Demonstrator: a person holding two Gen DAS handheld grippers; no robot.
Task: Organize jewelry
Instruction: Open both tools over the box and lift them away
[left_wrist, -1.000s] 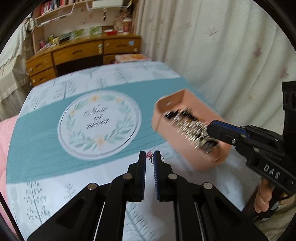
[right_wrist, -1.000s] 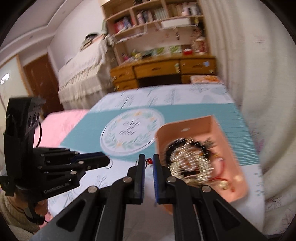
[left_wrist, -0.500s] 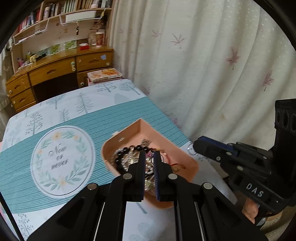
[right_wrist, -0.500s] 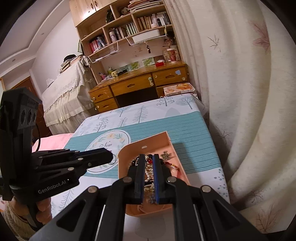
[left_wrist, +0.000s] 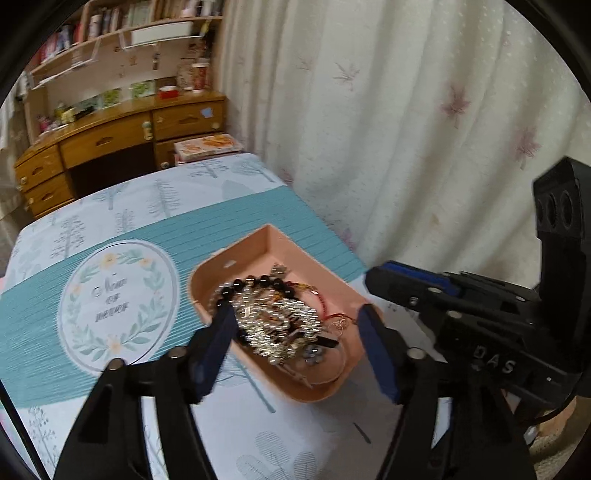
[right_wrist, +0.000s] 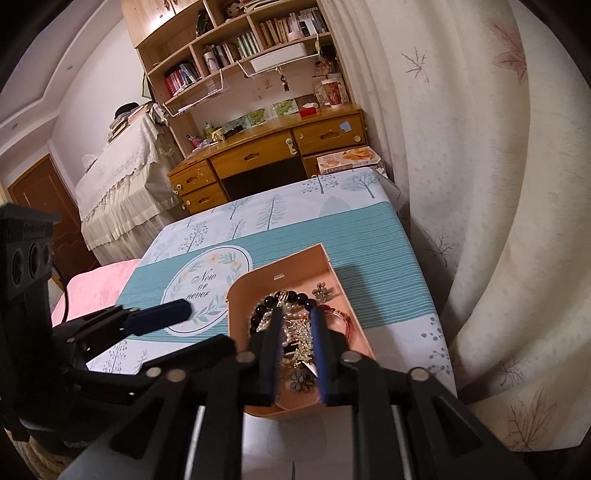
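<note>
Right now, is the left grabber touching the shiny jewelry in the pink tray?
Cannot tell. In the left wrist view the left gripper is open, its fingers astride the jewelry pile in the pink tray, but blur hides any contact or gap.

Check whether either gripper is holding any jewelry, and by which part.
Nothing is held: the left gripper and right gripper are both open above the jewelry-filled pink plastic tray.

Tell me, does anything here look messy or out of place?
Only the pink tray: its jewelry lies in one tangled heap, black bead bracelet, silvery chains and red cord knotted together. Nothing has spilled onto the tablecloth. Both tongs, left and right, are open above the heap.
</note>
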